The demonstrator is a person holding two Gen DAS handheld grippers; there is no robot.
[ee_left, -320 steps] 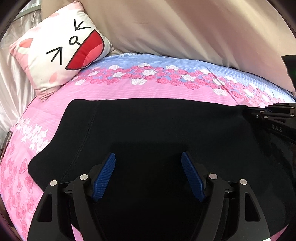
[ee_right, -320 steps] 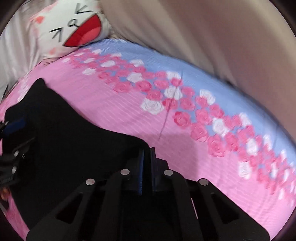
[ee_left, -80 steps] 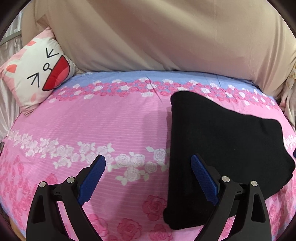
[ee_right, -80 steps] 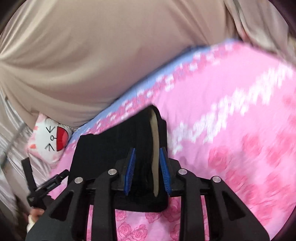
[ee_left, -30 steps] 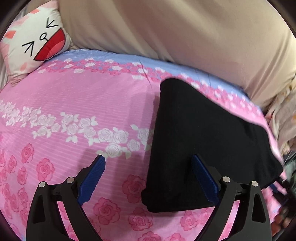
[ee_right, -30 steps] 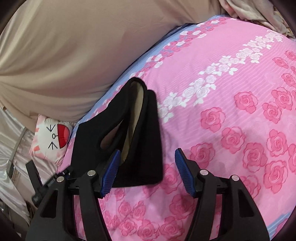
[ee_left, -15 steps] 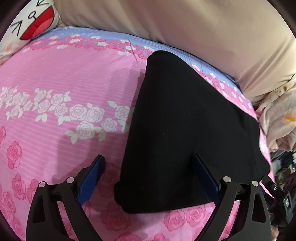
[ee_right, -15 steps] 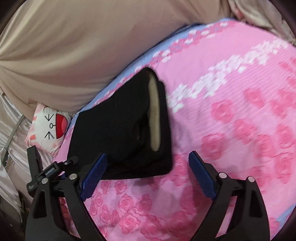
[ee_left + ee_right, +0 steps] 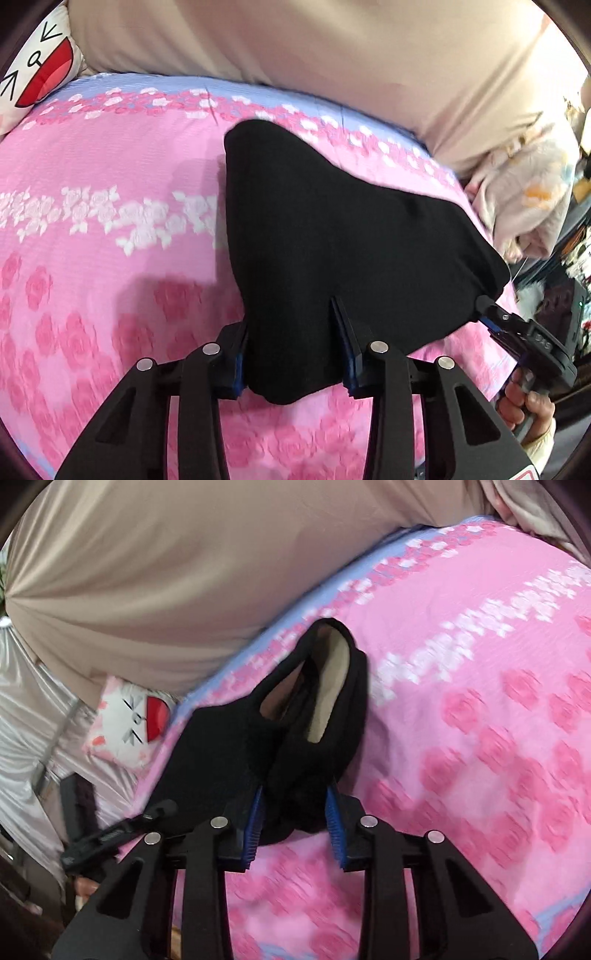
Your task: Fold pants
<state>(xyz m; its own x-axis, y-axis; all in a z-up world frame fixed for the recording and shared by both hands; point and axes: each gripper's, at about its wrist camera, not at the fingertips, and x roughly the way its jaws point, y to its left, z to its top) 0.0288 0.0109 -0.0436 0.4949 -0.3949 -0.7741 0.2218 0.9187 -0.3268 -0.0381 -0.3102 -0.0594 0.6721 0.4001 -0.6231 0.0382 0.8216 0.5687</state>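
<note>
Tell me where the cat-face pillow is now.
The cat-face pillow lies at the far left corner of the pink rose bedsheet, against the beige curtain, well left of the black pants.

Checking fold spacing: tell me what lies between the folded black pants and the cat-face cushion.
Only bare pink rose-print bedsheet, between black pants and cushion; left wrist view.

bed: pink rose sheet (image 9: 92, 177) | beige curtain (image 9: 295, 44) | cat pillow (image 9: 37, 70)

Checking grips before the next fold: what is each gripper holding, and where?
Both hold the folded black pants: left gripper at its near corner, right gripper at the other near corner.
</note>
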